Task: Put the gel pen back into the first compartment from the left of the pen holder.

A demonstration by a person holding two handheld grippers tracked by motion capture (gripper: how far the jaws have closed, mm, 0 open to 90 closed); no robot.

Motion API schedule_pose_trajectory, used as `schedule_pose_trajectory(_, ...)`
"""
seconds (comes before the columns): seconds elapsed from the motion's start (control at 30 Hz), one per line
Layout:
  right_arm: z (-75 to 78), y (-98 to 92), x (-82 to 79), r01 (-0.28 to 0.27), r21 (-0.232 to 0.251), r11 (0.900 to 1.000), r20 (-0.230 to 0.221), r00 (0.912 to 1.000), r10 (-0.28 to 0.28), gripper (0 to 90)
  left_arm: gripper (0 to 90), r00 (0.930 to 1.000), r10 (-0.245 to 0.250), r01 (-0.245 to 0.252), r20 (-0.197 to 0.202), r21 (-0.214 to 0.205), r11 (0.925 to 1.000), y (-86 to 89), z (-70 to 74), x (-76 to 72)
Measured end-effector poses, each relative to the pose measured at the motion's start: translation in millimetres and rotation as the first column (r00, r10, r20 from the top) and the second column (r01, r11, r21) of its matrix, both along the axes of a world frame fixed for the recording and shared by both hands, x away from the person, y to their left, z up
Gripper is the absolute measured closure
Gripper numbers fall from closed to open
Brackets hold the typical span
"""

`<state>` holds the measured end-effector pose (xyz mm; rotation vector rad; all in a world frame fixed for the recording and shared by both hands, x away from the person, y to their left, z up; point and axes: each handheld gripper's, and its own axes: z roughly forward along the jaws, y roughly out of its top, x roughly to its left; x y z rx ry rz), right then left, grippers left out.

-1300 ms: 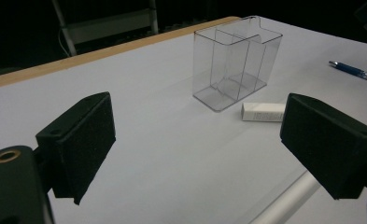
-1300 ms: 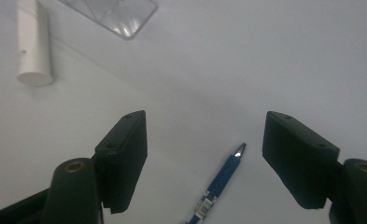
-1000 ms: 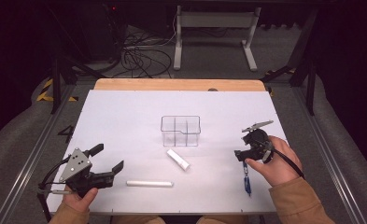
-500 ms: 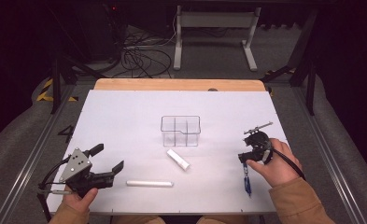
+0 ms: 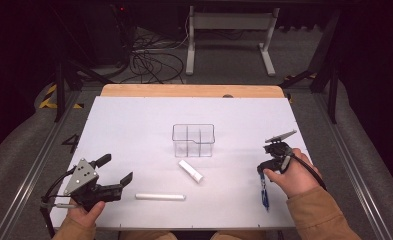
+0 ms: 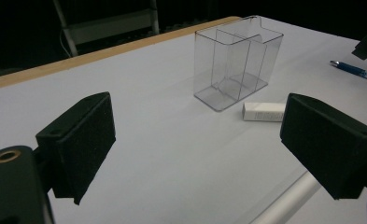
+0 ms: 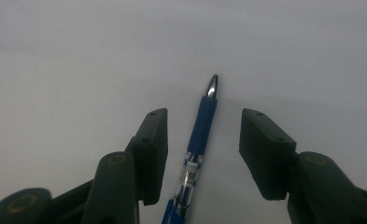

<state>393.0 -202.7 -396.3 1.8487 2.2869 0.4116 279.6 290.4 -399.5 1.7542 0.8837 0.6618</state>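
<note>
The clear divided box [image 5: 193, 140] on the bench [image 5: 134, 125] looks empty. Right tongs [image 7: 203, 140] have just been closing around the blue pen [image 7: 200, 135], not yet gripping; left tongs [image 6: 197, 154] wide.

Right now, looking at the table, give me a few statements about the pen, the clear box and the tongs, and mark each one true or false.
1. The blue pen lies between the jaws of the right tongs, which have just been closing. True; the pads are not yet on it.
2. The clear box holds the white eraser. False; the eraser lies on the table in front of the box.
3. The left tongs grip the white stick. False; they are open, apart from it.
4. The clear box stands upright. True.
</note>
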Motion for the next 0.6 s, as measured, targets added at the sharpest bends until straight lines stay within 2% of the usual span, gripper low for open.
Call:
schedule_pose_trajectory(0.07, -2.0, -0.2, 1.5, 0.011, -0.002, 0.9999, -0.007, 0.9999, -0.011, 56.4, 11.2, 1.0000, 0.000, 0.000, -0.001, -0.002, 1.0000, 0.0, 0.0, 0.1)
schedule_pose_trajectory(0.2, -3.8, -0.1, 3.8, 0.062, 0.009, 0.9981, -0.058, 0.9965, -0.061, 61.9, 11.2, 1.0000, -0.001, 0.001, -0.001, 0.000, 1.0000, -0.4, -0.1, 0.1)
schedule_pose_trajectory(0.5, -10.7, 2.2, 5.5, 0.096, 0.005, 0.9954, -0.143, 0.9852, -0.094, 65.2, 11.2, 1.0000, -0.001, 0.001, -0.002, -0.002, 1.0000, -0.3, -0.3, 0.3)
schedule_pose_trajectory(0.6, -13.2, 2.4, 5.9, 0.112, -0.007, 0.9937, -0.158, 0.9811, -0.112, 68.1, 11.2, 1.0000, 0.000, 0.000, 0.000, 0.002, 1.0000, -0.2, -0.3, 0.4)
